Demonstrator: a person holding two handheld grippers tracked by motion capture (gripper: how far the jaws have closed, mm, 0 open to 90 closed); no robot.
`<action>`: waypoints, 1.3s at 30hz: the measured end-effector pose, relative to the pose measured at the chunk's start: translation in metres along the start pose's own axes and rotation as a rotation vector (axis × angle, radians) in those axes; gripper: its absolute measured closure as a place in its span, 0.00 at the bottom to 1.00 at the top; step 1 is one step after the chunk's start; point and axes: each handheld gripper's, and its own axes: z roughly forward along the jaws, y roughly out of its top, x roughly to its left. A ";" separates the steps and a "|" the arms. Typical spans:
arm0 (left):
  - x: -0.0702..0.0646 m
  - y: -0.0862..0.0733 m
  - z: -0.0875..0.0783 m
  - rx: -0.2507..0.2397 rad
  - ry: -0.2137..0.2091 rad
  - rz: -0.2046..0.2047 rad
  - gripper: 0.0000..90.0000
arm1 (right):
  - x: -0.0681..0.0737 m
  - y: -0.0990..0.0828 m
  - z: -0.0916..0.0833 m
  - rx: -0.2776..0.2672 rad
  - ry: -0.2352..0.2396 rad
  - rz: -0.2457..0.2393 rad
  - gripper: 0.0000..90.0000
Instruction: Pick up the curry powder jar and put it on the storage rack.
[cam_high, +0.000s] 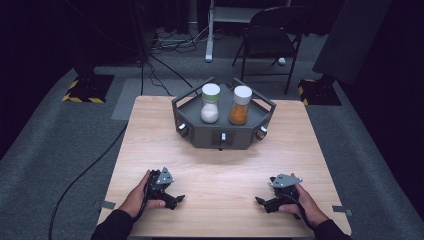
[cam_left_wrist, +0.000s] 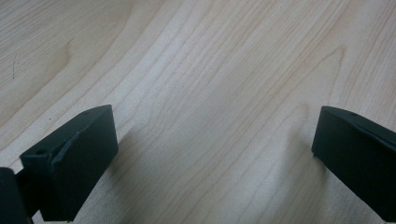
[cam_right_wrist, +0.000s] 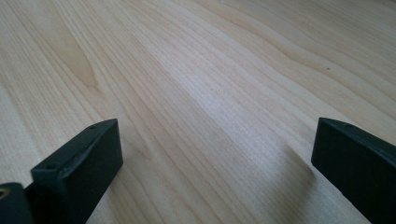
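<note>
Two shaker jars stand upright on a dark grey hexagonal stand (cam_high: 200, 131) at the back middle of the wooden table (cam_high: 220, 170): one with white powder and a pale green lid (cam_high: 210, 103), one with orange powder and a white lid (cam_high: 241, 105). My left gripper (cam_high: 173, 196) rests low on the table near the front left, held by a hand, jaws wide apart over bare wood (cam_left_wrist: 215, 140). My right gripper (cam_high: 263, 201) rests near the front right, also open, with nothing between its jaws (cam_right_wrist: 217, 149).
The stand has small knobs on its front faces (cam_high: 223, 136). A folding chair (cam_high: 272, 37) and cables lie on the grey floor beyond the table. Tape marks sit at the table's front corners (cam_high: 342, 210).
</note>
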 end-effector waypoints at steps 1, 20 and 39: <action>0.000 0.000 0.000 0.000 -0.001 0.000 0.00 | -0.001 0.000 0.000 0.003 0.004 0.006 0.01; 0.001 0.001 0.001 -0.002 -0.002 0.003 0.00 | -0.014 -0.004 -0.005 0.017 0.024 0.026 0.00; 0.002 0.002 0.002 -0.001 -0.002 0.008 0.00 | -0.015 -0.005 -0.006 0.017 0.017 0.034 0.00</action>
